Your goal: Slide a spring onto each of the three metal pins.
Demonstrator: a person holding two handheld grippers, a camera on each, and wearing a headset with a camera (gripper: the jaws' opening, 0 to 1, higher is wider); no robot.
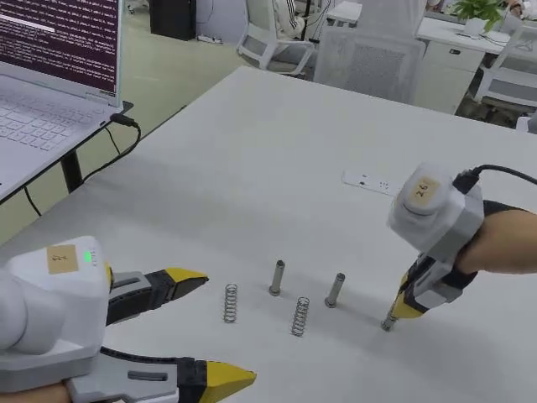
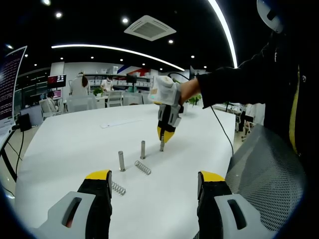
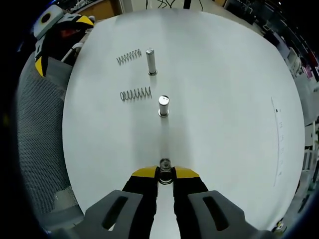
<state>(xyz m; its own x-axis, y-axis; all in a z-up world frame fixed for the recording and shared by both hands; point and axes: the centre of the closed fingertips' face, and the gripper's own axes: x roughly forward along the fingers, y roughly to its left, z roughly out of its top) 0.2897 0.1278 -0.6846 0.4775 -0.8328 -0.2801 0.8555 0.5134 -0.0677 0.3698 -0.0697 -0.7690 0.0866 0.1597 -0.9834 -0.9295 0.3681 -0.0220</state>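
**Item 1.** Left gripper [image 1: 214, 327]: grey housing, black jaws with yellow tips, at lower left in the head view. The jaws stand wide apart and hold nothing. It hovers over the white matte table [image 1: 252, 151], just short of the loose springs.

**Item 2.** First loose coiled steel spring [image 1: 231, 302] and second loose coiled steel spring [image 1: 299, 316]. Both lie on the table, apart from each other, just beside the bare pins.

**Item 3.** Left bare cylindrical metal pin [image 1: 277, 277] and middle bare cylindrical metal pin [image 1: 336, 290]. Both stand roughly upright with no spring on them.

**Item 4.** Right gripper [image 1: 409, 308]: its jaws are pinched onto a third coiled steel spring [image 3: 165, 177]. The tips point down at the third metal pin [image 1: 388, 322], the rightmost of the row. The coil appears to sit over this pin, but how far down cannot be told.

**Handling note (judgement).**
- One of three springs is being fitted.
- Keep the coil's axis in line with the pin and press straight down.
- Keep the pinch light so the turns do not bind on the shaft.
- The pins look free-standing, so sideways force may tip one.
- Let go only when the spring rests at the base.
- The idle gripper is well placed to pick up the nearest loose spring.
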